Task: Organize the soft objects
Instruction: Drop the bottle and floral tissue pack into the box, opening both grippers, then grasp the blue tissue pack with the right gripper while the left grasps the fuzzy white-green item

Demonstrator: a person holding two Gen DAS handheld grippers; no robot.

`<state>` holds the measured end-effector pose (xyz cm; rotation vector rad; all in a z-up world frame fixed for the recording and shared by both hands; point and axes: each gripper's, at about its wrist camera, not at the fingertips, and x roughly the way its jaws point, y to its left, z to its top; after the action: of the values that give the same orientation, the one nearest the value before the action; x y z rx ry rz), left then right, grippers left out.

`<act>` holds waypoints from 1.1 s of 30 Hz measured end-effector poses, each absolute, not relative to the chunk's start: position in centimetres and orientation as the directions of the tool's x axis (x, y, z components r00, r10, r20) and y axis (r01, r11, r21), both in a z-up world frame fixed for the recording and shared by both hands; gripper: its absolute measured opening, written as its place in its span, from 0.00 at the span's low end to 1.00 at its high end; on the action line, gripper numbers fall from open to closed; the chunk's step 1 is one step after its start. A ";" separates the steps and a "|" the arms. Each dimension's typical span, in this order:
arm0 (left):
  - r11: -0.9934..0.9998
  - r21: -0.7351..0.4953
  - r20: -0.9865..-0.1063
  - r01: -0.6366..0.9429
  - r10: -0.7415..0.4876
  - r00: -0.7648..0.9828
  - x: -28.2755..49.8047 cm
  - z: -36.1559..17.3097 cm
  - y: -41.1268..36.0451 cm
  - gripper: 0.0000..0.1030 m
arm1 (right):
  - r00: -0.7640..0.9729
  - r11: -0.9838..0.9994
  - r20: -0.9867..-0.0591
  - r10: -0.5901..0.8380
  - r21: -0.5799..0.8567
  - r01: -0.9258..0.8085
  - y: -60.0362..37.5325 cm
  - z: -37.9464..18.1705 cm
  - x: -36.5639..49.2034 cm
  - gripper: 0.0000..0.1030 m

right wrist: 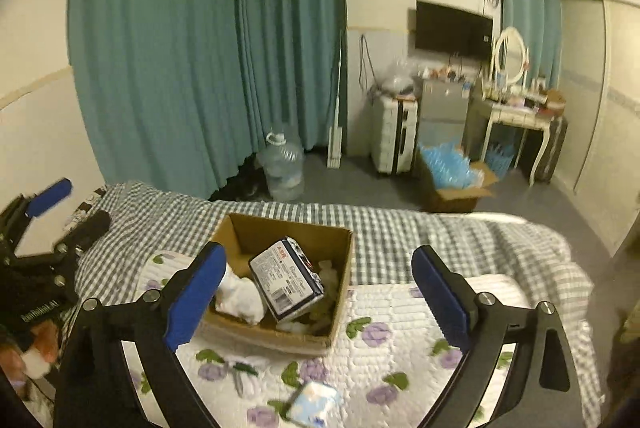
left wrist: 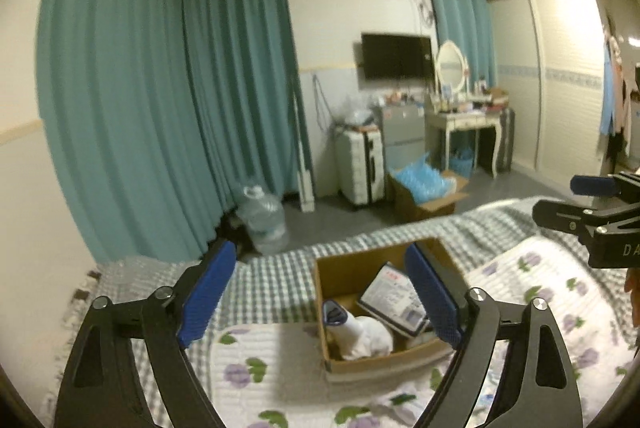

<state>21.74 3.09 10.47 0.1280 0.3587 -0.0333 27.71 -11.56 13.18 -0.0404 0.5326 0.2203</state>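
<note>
An open cardboard box (left wrist: 348,262) (right wrist: 256,232) sits on the bed. Inside lie a white and navy pack (left wrist: 394,298) (right wrist: 286,282) and white soft items (left wrist: 366,340) (right wrist: 240,298). My left gripper (left wrist: 320,296) is open and empty, held above the box's near side. My right gripper (right wrist: 318,298) is open and empty, held above the box's right edge. A small light blue tissue pack (right wrist: 314,402) lies on the floral quilt (right wrist: 384,352) just in front of the right gripper. The right gripper shows in the left wrist view (left wrist: 592,204); the left gripper shows in the right wrist view (right wrist: 44,224).
The bed has a grey checked sheet (right wrist: 400,228) under the quilt. Beyond the bed's far edge stand a water jug (right wrist: 282,166), a white suitcase (right wrist: 390,136), a carton of blue items (right wrist: 450,178) and a dressing table (right wrist: 516,120). Teal curtains (right wrist: 180,48) hang at left.
</note>
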 end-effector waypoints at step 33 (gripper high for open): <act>0.999 -0.043 -0.714 -0.004 -0.028 0.700 18.3 -9.6 0.4 0.94 | 0.483 0.870 -0.863 0.146 -0.121 -0.478 -9.4 -11.7 26.6 0.99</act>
<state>18.26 0.44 -9.56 -0.0420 0.7954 -0.0133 26.57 -9.39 -11.69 -0.3708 0.9996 0.3906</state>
